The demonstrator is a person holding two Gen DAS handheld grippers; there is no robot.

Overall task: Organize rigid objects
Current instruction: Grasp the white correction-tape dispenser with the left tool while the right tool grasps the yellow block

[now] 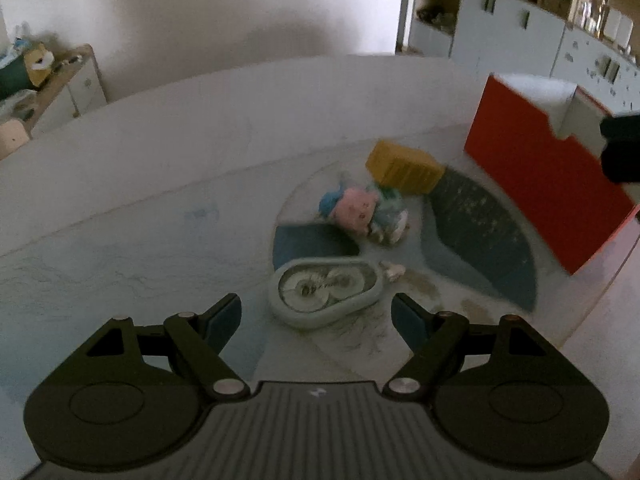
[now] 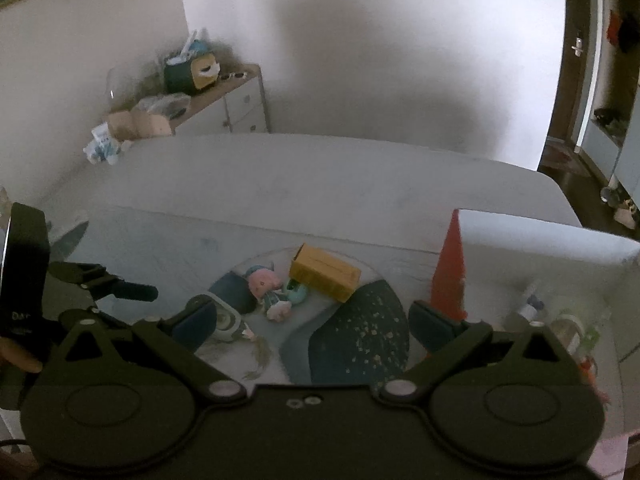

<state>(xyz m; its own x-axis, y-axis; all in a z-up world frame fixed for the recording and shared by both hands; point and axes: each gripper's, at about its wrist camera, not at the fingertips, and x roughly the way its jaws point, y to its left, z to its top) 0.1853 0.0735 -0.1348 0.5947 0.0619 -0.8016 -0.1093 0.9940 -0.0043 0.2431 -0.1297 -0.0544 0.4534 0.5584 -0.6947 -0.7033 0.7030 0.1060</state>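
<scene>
A pale green oval case (image 1: 326, 293) with white round parts inside lies on the patterned mat, just ahead of my open, empty left gripper (image 1: 316, 316). Behind it lie a pink and blue doll (image 1: 362, 210) and a yellow box (image 1: 404, 168). A red and white bin (image 1: 544, 176) stands at the right. In the right wrist view my right gripper (image 2: 312, 322) is open and empty above the mat, with the doll (image 2: 270, 286), the yellow box (image 2: 324, 272) and the oval case (image 2: 226, 320) ahead, and the bin (image 2: 450, 272) at the right. The left gripper (image 2: 116, 286) shows at the left.
A grey sofa back (image 2: 320, 176) runs behind the mat. A white side cabinet (image 2: 236, 104) with clutter on it stands by the wall. Small bottles and items (image 2: 568, 328) lie right of the bin. Shelves and cupboards (image 1: 520, 20) fill the far right.
</scene>
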